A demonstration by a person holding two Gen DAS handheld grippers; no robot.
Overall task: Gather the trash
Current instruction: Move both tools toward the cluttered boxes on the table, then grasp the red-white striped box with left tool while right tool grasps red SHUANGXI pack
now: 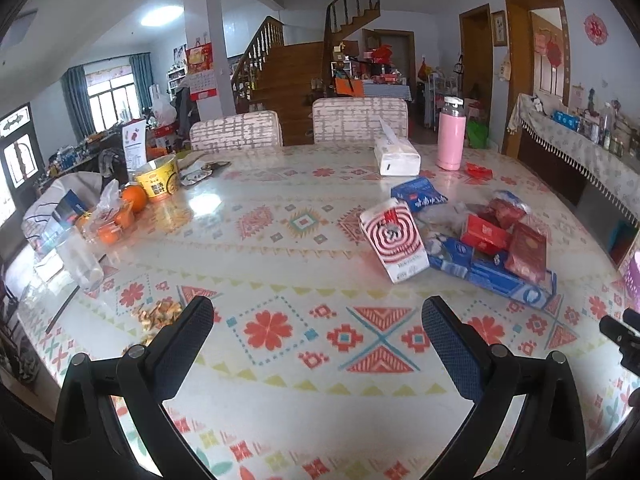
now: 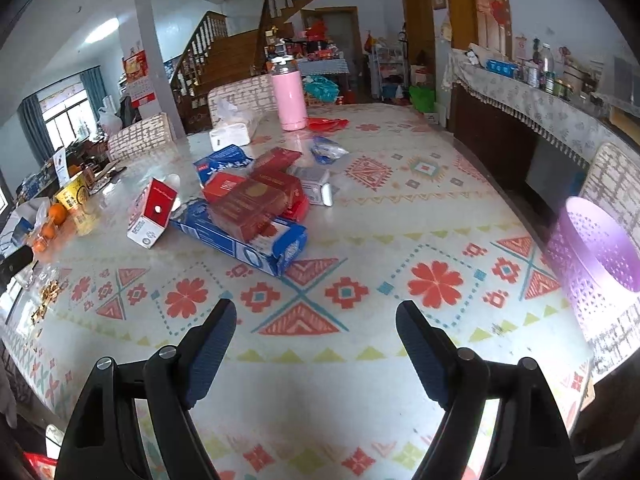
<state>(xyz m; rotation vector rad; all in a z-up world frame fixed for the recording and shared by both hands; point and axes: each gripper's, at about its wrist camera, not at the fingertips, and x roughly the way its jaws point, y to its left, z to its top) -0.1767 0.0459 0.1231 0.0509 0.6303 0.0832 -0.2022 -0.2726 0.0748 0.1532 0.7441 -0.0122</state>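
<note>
Counter (image 1: 280, 200) under patterned cloth, bare in front of both my fingers. Trash pile ahead: long blue box (image 2: 240, 240) with red boxes (image 2: 248, 200) stacked on it, spiral-print carton (image 1: 394, 244) just left of them. Lilac perforated bin (image 2: 596, 256) right of my right fingers, seen whole only from right wrist. Oranges (image 1: 134, 198), yellow noodle cup (image 1: 158, 180) far left. Left gripper (image 1: 318, 318) wide, empty; right gripper (image 2: 316, 320) wide, empty.

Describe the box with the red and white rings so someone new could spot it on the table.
On the patterned dining table, find the pile of red and blue packaging. The spiral-printed box lies at the pile's edge, against the long blue box. Only it has concentric red-and-white rings.
</note>
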